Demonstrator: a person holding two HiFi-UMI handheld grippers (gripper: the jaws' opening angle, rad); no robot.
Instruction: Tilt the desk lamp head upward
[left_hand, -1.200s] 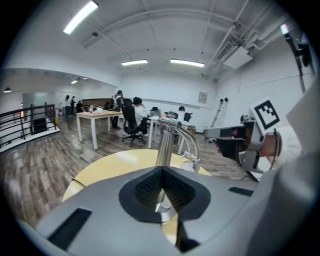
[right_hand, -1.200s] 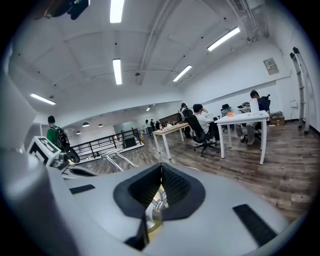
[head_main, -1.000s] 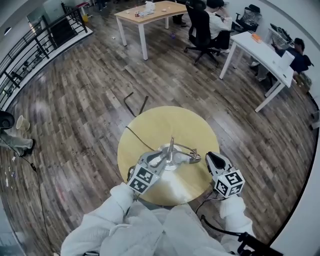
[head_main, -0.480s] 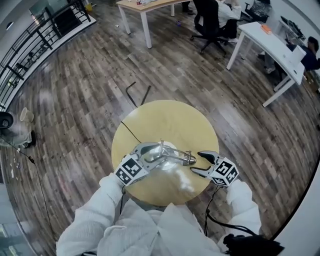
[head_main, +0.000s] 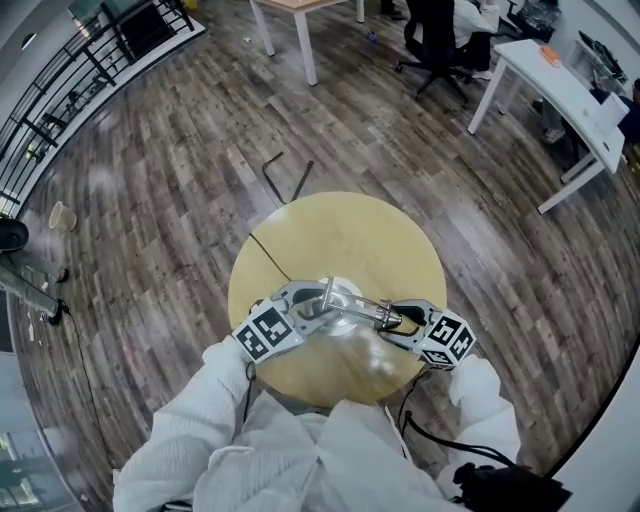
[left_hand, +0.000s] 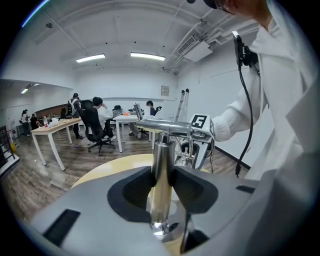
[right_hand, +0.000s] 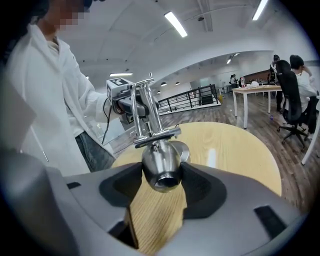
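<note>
A chrome desk lamp (head_main: 352, 309) stands on a round wooden table (head_main: 340, 230), its arm lying about level toward the right. My left gripper (head_main: 318, 300) is at the lamp's upright post (left_hand: 161, 185); its jaws are closing and both pads touch the post. My right gripper (head_main: 395, 322) is at the rounded lamp head (right_hand: 161, 165); its jaws are closing too, and the pads touch the head on both sides. In the right gripper view the twin-rod arm (right_hand: 145, 112) runs back to the left gripper.
A black cable (head_main: 272, 272) runs off the table's left side. A bent black rod (head_main: 285, 180) lies on the wooden floor behind. White desks (head_main: 560, 90) and office chairs (head_main: 440, 40) stand at the far right, and a railing (head_main: 60, 90) at the far left.
My right gripper has moved left from beside the lamp onto its head. My left gripper has moved from the base up to the post. Both opened, then came in around the lamp.
</note>
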